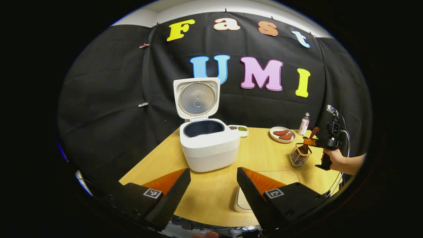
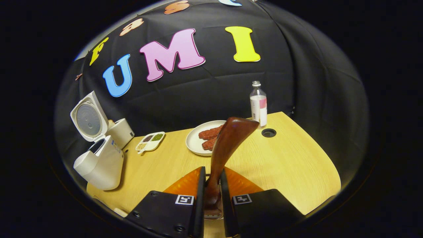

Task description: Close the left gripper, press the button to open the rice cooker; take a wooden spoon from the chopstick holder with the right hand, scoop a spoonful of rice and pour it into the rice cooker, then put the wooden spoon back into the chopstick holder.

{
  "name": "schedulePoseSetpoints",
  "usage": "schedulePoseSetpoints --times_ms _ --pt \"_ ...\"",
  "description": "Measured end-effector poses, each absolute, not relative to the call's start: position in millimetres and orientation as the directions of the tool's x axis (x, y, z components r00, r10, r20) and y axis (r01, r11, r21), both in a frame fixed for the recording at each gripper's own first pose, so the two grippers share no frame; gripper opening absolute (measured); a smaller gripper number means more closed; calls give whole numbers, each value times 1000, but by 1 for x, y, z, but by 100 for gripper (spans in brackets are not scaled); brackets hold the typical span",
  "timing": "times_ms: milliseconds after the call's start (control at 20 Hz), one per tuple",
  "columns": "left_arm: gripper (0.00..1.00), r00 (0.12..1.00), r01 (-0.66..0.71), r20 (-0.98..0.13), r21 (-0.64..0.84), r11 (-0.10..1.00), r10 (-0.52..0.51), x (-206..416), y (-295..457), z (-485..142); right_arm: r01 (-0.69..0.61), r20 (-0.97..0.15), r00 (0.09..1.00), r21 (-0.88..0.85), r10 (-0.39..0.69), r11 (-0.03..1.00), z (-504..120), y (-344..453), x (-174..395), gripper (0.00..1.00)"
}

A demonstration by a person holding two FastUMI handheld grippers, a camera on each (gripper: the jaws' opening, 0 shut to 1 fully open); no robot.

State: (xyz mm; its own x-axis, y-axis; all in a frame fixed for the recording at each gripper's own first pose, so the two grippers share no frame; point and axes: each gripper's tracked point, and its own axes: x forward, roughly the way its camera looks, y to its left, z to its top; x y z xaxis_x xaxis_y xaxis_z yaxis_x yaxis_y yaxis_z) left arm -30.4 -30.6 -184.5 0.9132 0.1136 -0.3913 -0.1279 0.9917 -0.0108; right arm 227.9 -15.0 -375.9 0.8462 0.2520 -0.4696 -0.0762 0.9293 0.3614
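The white rice cooker point(image 1: 208, 145) stands on the wooden table point(image 1: 257, 155) with its lid point(image 1: 197, 98) raised and its dark pot bare. My left gripper point(image 1: 213, 185) hangs open in front of it, holding nothing. Far right, the right gripper point(image 1: 310, 142), held by a hand point(image 1: 333, 158), grips the brown wooden spoon point(image 1: 312, 134), which stands in the wire chopstick holder point(image 1: 299, 157). In the right gripper view, my right gripper point(image 2: 211, 185) is shut on the spoon's point(image 2: 231, 145) shaft, with its wide end pointing up. The cooker point(image 2: 99, 162) sits far left.
A divided dish of grains point(image 1: 239, 129) point(image 2: 150, 141) lies beside the cooker. A plate of red meat pieces point(image 1: 282, 134) point(image 2: 198, 138) and a small bottle point(image 1: 304, 124) point(image 2: 258, 105) stand at the back. A pale mat point(image 1: 290, 177) lies near the front edge. A cable hole point(image 2: 268, 133) marks the table.
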Motion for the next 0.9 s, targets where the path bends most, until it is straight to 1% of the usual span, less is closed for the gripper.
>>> schedulePoseSetpoints --times_ms 100,250,400,550,650,750,900 --pt "97 914 -128 -389 -12 992 113 -30 -29 -184 -83 -464 847 364 258 927 -374 -15 227 19" --pt "97 917 -120 -385 -11 993 107 -27 -28 -182 -79 -441 861 375 253 924 -360 -18 228 12" --pt "97 920 -112 -380 -12 994 99 -27 -24 -179 -83 -406 879 386 250 919 -335 -22 229 11" --pt "97 925 -93 -371 -23 995 78 -24 -21 -175 -147 -338 902 345 269 927 -295 -20 226 10" --pt "97 930 -75 -364 -27 997 60 -21 -17 -173 -163 -321 907 332 274 929 -268 -19 219 10" --pt "97 936 -58 -350 -34 998 43 -19 -10 -168 -177 -286 917 331 277 927 -234 -14 207 10" --pt "97 945 -28 -327 -47 999 12 -18 -2 -161 -219 -240 919 350 313 911 -184 13 170 10"
